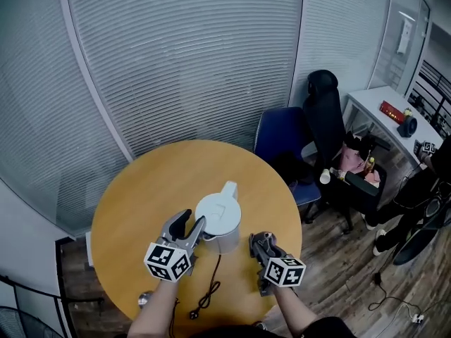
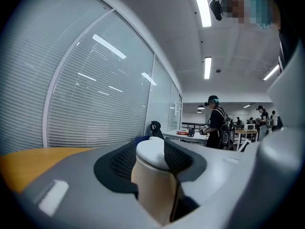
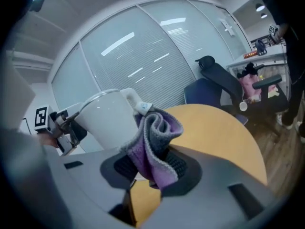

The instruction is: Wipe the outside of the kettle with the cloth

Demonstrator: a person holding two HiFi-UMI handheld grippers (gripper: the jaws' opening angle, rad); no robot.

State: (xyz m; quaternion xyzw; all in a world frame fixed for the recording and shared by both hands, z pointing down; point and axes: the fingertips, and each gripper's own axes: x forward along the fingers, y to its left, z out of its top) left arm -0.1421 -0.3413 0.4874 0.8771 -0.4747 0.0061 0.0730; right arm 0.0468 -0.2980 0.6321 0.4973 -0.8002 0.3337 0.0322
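A white kettle (image 1: 220, 220) stands near the middle of the round wooden table (image 1: 141, 196). My left gripper (image 1: 190, 225) is at the kettle's left side. In the left gripper view both pads press on a white part of the kettle (image 2: 153, 175), so the left gripper (image 2: 152, 157) is shut on it. Just right of the kettle, my right gripper (image 1: 255, 243) is shut on a bunched purple and grey cloth (image 3: 155, 137). In the right gripper view the cloth sits close beside the kettle (image 3: 107, 120); I cannot tell whether they touch.
The kettle's black power cord (image 1: 210, 293) trails toward the table's near edge. Behind the table stands a blue chair (image 1: 278, 136), with a black office chair (image 1: 328, 118) to its right. A white desk (image 1: 377, 104) and a person (image 1: 430, 182) are at the right. Glass walls with blinds (image 1: 176, 55) enclose the far side.
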